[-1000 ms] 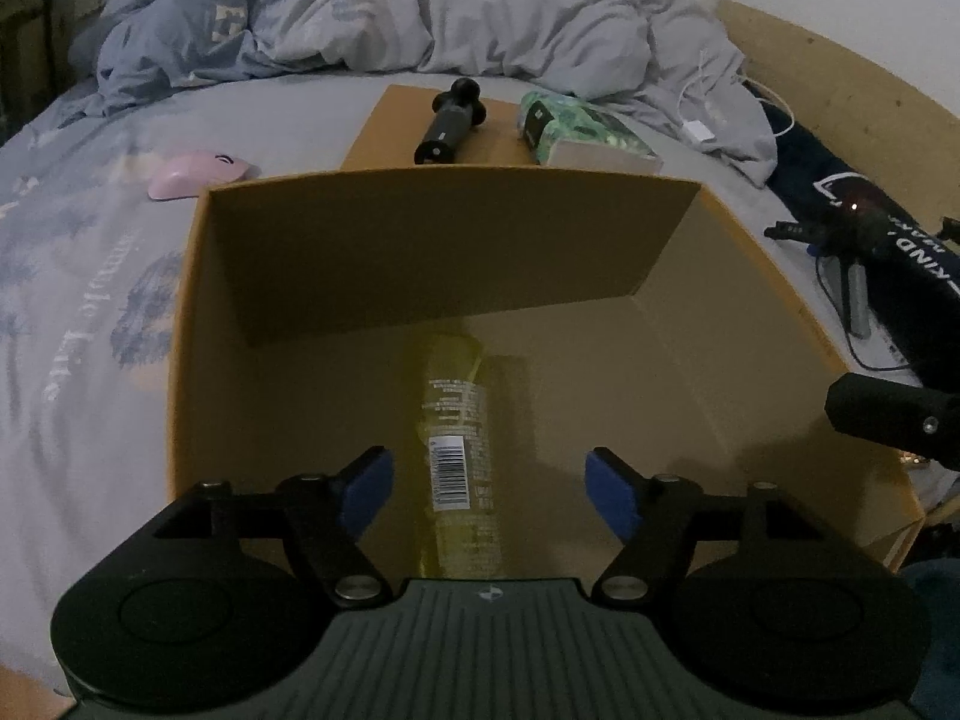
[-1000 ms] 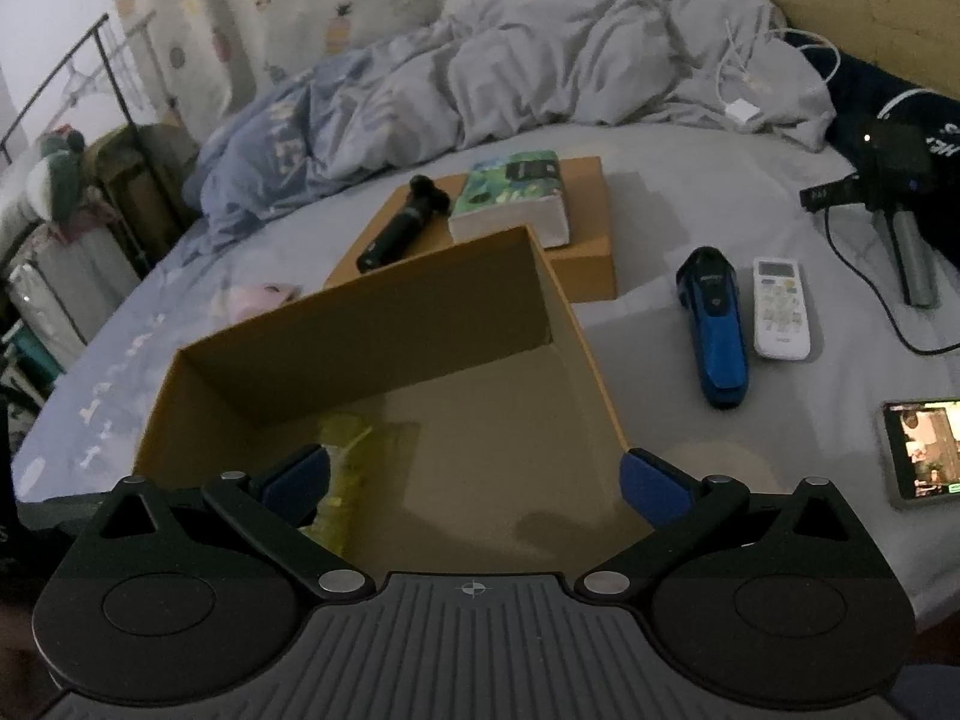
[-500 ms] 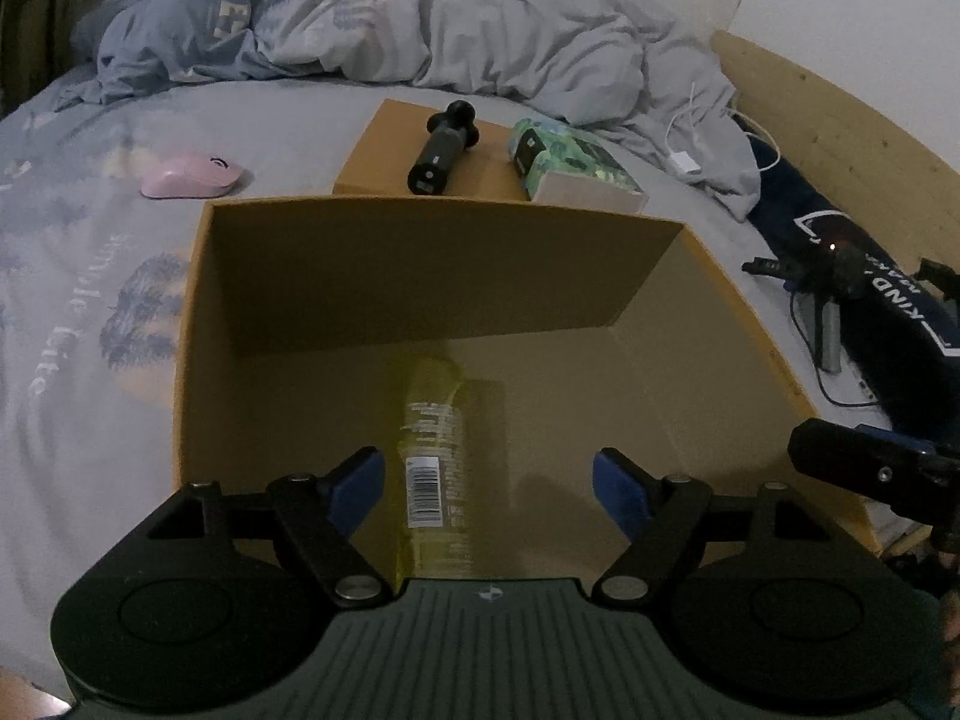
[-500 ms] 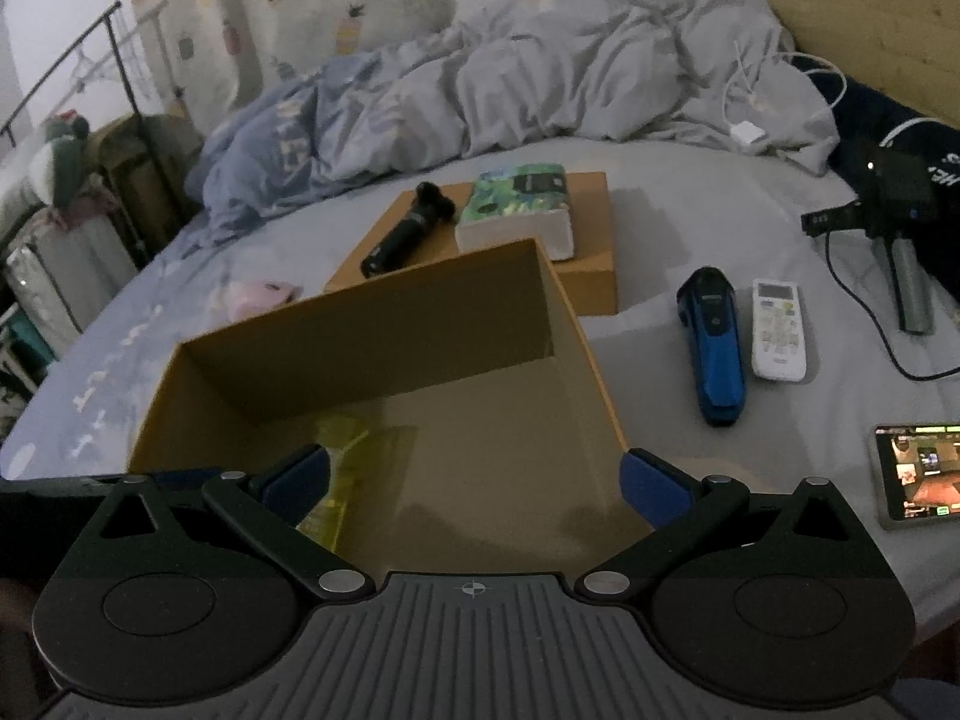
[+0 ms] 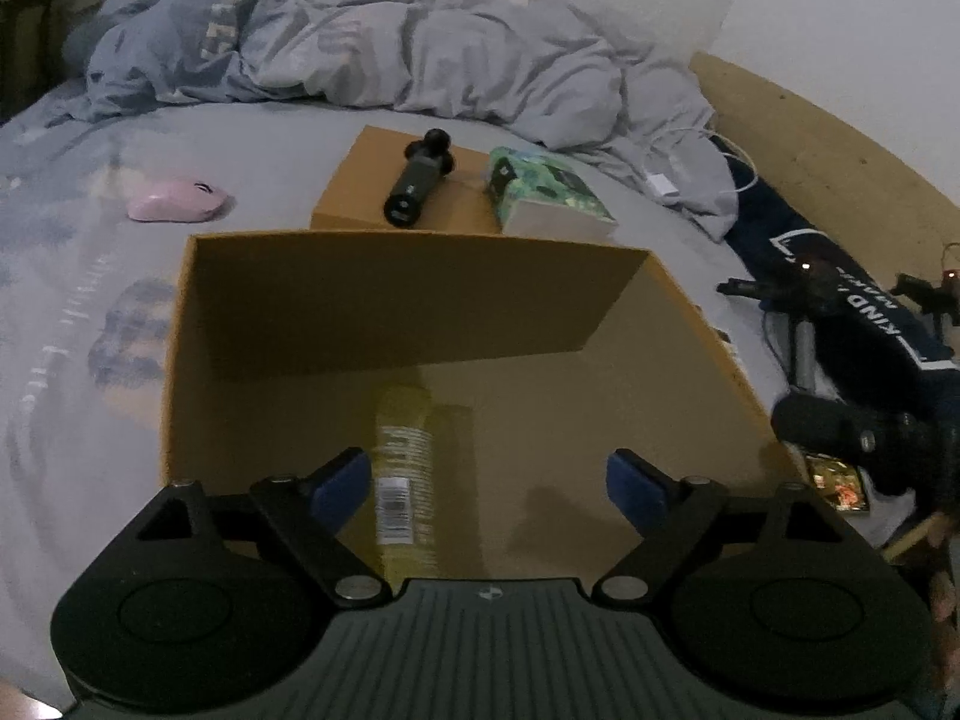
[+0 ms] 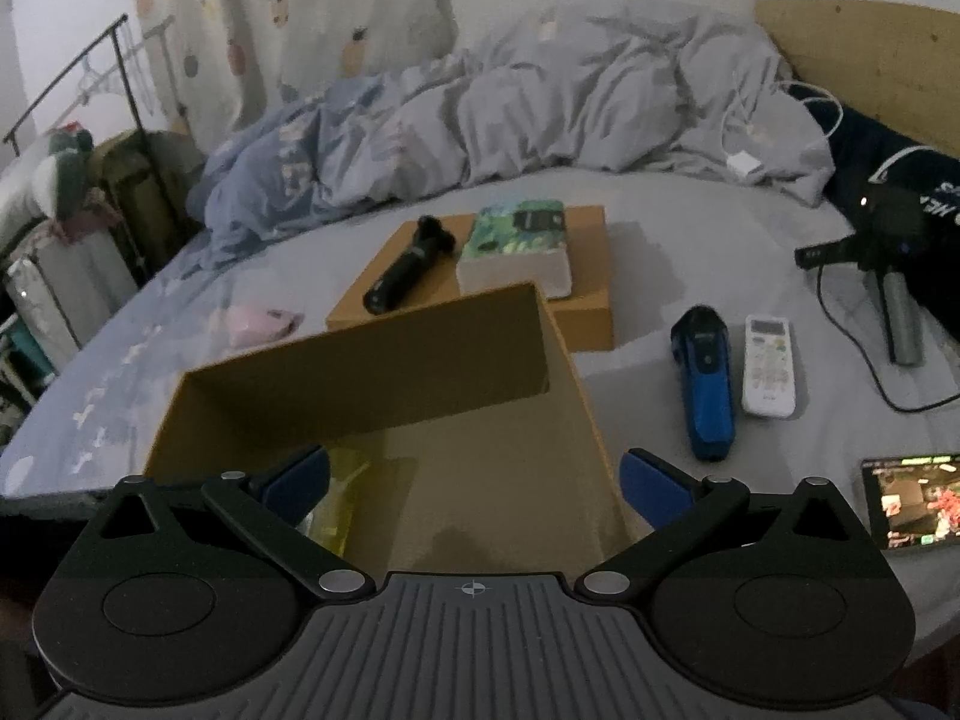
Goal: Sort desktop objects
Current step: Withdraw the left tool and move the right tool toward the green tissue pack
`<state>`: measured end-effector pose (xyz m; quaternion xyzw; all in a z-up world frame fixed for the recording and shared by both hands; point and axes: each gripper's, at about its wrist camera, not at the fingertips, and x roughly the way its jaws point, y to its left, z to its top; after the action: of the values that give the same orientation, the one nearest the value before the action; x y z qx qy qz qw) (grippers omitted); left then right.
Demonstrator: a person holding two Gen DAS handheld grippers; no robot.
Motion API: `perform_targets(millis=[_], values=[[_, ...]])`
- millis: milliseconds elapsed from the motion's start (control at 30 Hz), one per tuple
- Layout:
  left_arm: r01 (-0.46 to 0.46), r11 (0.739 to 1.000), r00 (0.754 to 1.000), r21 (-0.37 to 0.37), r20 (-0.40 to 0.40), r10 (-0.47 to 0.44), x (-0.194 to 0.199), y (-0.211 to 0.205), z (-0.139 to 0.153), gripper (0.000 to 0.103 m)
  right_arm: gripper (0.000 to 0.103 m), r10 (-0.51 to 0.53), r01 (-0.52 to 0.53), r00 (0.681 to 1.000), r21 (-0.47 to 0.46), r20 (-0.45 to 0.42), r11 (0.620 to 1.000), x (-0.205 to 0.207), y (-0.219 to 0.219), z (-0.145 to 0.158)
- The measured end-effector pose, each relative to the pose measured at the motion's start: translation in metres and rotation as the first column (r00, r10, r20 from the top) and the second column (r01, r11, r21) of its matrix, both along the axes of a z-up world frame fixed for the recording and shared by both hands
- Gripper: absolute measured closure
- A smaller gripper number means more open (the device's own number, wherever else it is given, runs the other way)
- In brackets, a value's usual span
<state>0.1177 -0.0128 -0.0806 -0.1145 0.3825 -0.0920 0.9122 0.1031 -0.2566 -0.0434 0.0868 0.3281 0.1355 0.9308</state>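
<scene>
Bedding covered the whole surface: a grey-blue printed sheet (image 5: 72, 312) on a bed, with a crumpled duvet (image 6: 540, 114) heaped along the far edge against a white wall. A wooden headboard (image 5: 840, 180) ran along the right edge, and a fruit-print curtain (image 6: 270, 18) hung at the far left corner.

An open cardboard box (image 5: 180, 360) sat near the near edge, with a yellow bottle (image 5: 402, 468) lying flat inside. Beyond it, a flat cardboard lid (image 6: 594, 276) carried a black handle (image 5: 417, 180) and a green tissue pack (image 5: 546, 195). A pink mouse (image 5: 177, 207) lay towards the left edge. A blue shaver (image 6: 705, 378), white remote (image 6: 768, 366) and lit phone (image 6: 912, 498) lay towards the right edge.

The left tool (image 5: 489, 480) and right tool (image 6: 474, 480) both hovered over the box, spread wide and holding nothing.
</scene>
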Motion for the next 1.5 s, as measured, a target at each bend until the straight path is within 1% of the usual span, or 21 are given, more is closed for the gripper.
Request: perform_targets(millis=[33,133,300,533,700,867,1033,1200,1333,1500], values=[[0.008,1.000,1.000,-0.002,0.002,-0.008,-0.001,-0.002,0.000,0.010,0.000,-0.003,0.003,1.000,0.000,0.006,1.000,0.000,-0.001,0.002],[0.019,1.000,1.000,-0.004,0.020,-0.019,-0.002,-0.006,0.001,0.000,0.000,-0.014,0.014,1.000,0.002,0.026,1.000,0.003,-0.004,0.010],[0.016,1.000,0.998,-0.020,0.062,-0.015,-0.004,-0.005,0.005,0.000,0.000,-0.037,0.037,0.998,0.004,0.047,0.999,0.011,-0.010,0.020],[-0.080,0.993,0.989,-0.081,0.115,0.089,-0.004,0.012,0.014,0.000,0.000,-0.045,0.045,0.998,0.000,0.055,0.999,0.031,-0.010,0.026],[-0.132,0.984,0.976,-0.117,0.157,0.149,-0.004,0.024,0.018,0.000,0.000,-0.017,0.020,0.997,-0.036,0.074,0.999,0.051,0.000,0.033],[-0.161,0.977,0.966,-0.140,0.180,0.185,-0.003,0.034,0.021,0.000,0.000,0.006,0.000,0.996,-0.073,0.085,0.997,0.077,0.011,0.042],[-0.224,0.963,0.956,-0.150,0.158,0.247,-0.001,0.046,0.026,0.000,0.000,0.035,-0.028,0.997,-0.098,0.074,0.995,0.104,0.022,0.048],[-0.252,0.948,0.948,-0.193,0.149,0.282,0.000,0.057,0.026,0.000,0.000,0.060,-0.051,0.996,-0.131,0.065,0.990,0.132,0.033,0.049],[-0.270,0.941,0.948,-0.203,0.113,0.297,0.005,0.064,0.022,0.000,0.000,0.070,-0.062,0.996,-0.159,0.048,0.985,0.157,0.040,0.044],[-0.298,0.930,0.945,-0.216,0.074,0.320,0.009,0.072,0.020,0.000,0.000,0.086,-0.081,0.996,-0.197,0.016,0.977,0.189,0.048,0.031]])
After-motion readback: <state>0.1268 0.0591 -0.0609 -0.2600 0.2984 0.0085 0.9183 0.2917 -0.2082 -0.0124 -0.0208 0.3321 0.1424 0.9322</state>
